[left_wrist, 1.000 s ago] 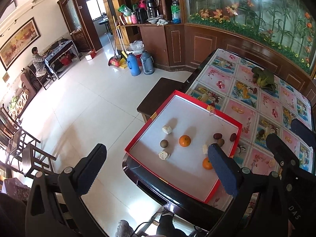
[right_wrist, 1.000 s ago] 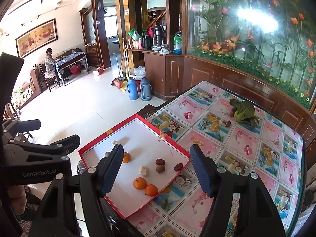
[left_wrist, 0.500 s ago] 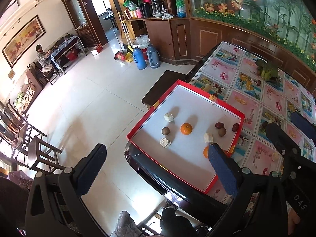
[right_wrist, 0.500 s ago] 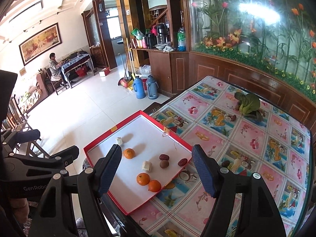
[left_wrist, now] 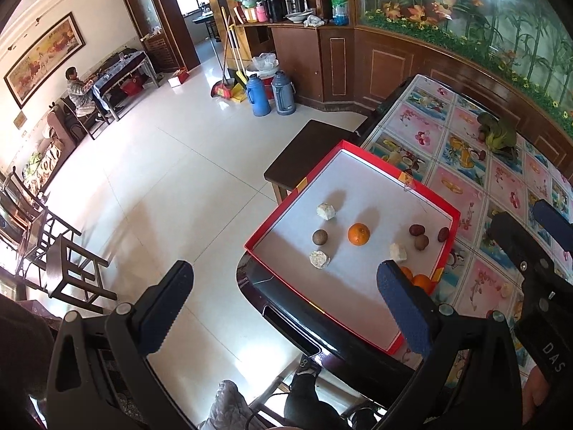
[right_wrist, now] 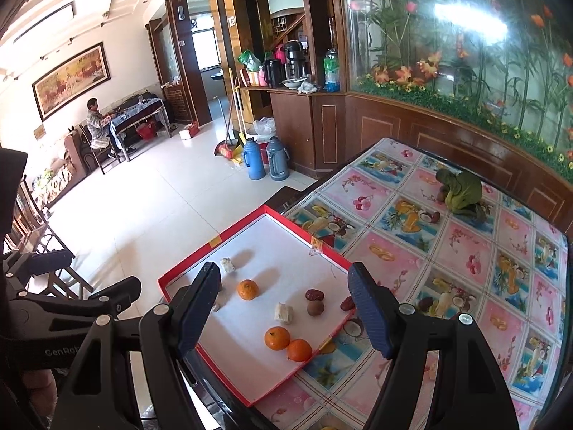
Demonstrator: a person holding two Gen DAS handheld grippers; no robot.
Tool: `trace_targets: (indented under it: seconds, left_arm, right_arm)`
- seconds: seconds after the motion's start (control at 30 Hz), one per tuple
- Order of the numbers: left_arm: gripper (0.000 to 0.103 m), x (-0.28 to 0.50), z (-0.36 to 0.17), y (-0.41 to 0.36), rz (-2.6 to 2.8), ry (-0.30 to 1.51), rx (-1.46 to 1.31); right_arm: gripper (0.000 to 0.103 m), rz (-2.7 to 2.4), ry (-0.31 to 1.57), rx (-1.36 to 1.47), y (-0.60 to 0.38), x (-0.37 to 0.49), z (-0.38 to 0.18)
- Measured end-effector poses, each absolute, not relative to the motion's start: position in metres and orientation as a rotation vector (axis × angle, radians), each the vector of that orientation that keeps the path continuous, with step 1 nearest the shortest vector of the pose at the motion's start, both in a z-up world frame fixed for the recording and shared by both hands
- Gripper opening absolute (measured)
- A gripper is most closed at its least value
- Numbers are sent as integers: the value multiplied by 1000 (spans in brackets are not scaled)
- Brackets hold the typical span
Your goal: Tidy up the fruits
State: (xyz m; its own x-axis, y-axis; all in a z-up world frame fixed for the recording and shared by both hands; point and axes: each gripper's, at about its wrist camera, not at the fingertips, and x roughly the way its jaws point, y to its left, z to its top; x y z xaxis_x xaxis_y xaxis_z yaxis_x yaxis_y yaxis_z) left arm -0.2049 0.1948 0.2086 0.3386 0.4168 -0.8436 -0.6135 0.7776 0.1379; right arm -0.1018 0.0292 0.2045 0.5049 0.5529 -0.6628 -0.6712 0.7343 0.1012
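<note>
A red tray [left_wrist: 272,218] with a white floor lies at the table's near corner. It holds three oranges [right_wrist: 248,289] [right_wrist: 277,338] [right_wrist: 299,350], two dark red dates [right_wrist: 314,295], two brown round fruits [left_wrist: 319,237] and pale lumps [left_wrist: 326,211]. My left gripper [left_wrist: 286,294] hangs open over the table's edge and the floor, nothing between its fingers. My right gripper [right_wrist: 284,308] is open above the tray's near half and grips nothing. Two oranges [left_wrist: 420,281] sit half hidden behind the left gripper's right finger.
A green bundle [right_wrist: 462,190] lies far back on the fruit-patterned tablecloth [right_wrist: 465,261]. A dark stool [left_wrist: 308,147] stands beside the table. Two flasks [left_wrist: 258,95] stand on the tiled floor, wooden chairs [left_wrist: 53,251] at the left. A person [left_wrist: 77,86] sits at a distant table.
The left wrist view has shifted a little, so the tray sits further right and the two near oranges slip behind its finger. The right jaws stand slightly wider. No fruit has moved.
</note>
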Motion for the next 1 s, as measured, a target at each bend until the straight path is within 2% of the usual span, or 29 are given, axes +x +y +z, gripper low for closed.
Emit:
trace_targets:
  seconds: [0.67, 1.0]
  left_arm:
    - [102, -168, 219, 219, 558, 936, -181]
    - [102, -168, 209, 228, 508, 939, -155]
  right_arm:
    - [76, 610, 649, -218, 46, -85, 226]
    - [77, 557, 700, -248, 56, -89, 211]
